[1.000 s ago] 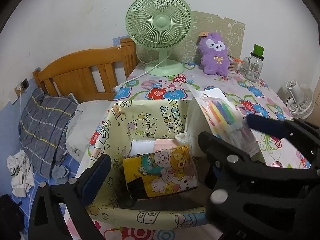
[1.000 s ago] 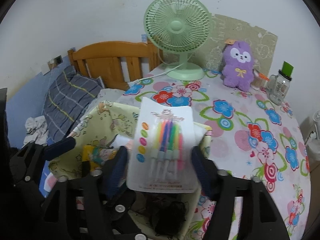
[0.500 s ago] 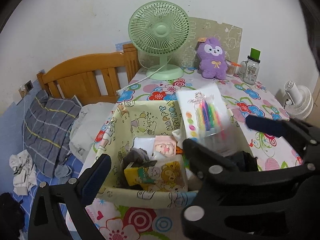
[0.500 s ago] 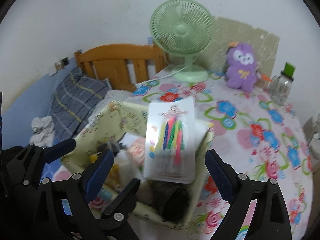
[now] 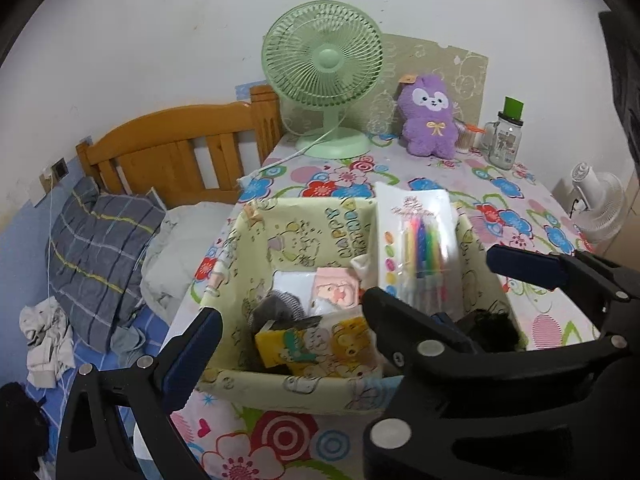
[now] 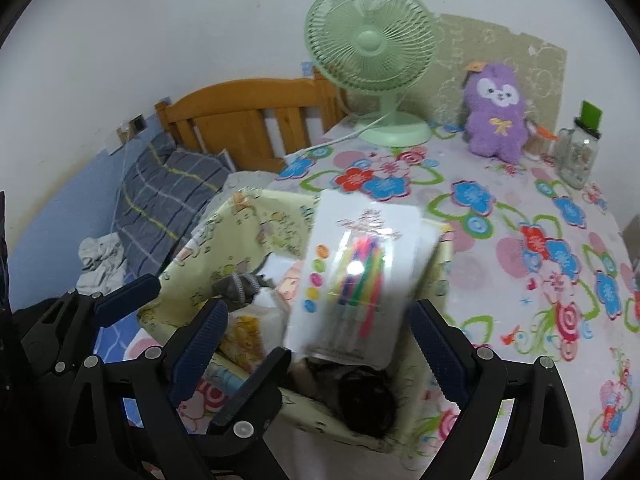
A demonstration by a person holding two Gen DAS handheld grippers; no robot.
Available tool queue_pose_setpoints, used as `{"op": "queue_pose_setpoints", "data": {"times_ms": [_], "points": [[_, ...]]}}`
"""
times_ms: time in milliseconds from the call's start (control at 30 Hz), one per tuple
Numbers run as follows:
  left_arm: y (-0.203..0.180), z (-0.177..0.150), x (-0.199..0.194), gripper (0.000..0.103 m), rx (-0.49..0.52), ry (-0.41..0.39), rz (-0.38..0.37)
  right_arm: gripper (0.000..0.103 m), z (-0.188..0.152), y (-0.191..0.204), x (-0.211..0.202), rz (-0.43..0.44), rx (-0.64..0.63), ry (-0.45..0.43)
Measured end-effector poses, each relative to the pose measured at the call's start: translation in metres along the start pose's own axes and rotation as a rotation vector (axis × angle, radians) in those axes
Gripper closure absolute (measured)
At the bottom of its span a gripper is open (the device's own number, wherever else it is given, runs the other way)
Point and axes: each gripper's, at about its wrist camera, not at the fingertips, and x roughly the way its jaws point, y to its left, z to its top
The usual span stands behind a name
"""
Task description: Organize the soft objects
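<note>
Now, tongs: both pairs hang wide over the near edge of the box, holding nothing; left tongs (image 5: 348,308), right tongs (image 6: 316,344).
Box: the pale yellow fabric box (image 5: 296,384) sits on the floral tabletop (image 5: 516,208), at its near left side next to the bed (image 5: 104,248).
Candle card: the candle card (image 6: 360,276) stands tilted in the right half of the box, its top leaning against the far wall, free of both tongs.
Card handling: my guess is light and stiff at the backing, with a slick plastic blister over the candles; best taken by a bare edge of the backing, not across the blister, which could crush or slip.
Soft things in box: a grey knit piece (image 5: 276,306), a pink-and-white folded cloth (image 5: 334,290), a yellow bear pack (image 5: 320,346) and a dark fuzzy thing (image 6: 366,400) at the near right corner.
Their handling: likely limp and light; a pinch on a gathered fold in the middle should lift them without trailing, and the pack probably squashes, so a gentle grip across its narrow side suits it.
Plush: the purple plush (image 6: 496,112) sits upright at the far side, just right of the fan (image 6: 372,56), well apart from the box.
Plush handling: looks light and compressible; the body between the arms gives the fullest bite, the ears would let it swing.
Jar: the glass jar (image 5: 506,140) stands right of the plush, a knock risk on that reach.
</note>
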Motion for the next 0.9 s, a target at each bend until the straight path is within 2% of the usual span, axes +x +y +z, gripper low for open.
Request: {"op": "queue_pose_setpoints", "data": {"times_ms": [300,900], "points": [[-0.035,0.005,-0.006,0.000,0.062,-0.024,-0.032,0.008,-0.006,-0.029,-0.028,-0.169,0.018,-0.048],[-0.106,0.008,-0.028,0.000,0.146,-0.061,-0.110,0.008,-0.037,-0.099,-0.087,-0.340,0.161,-0.101]]}}
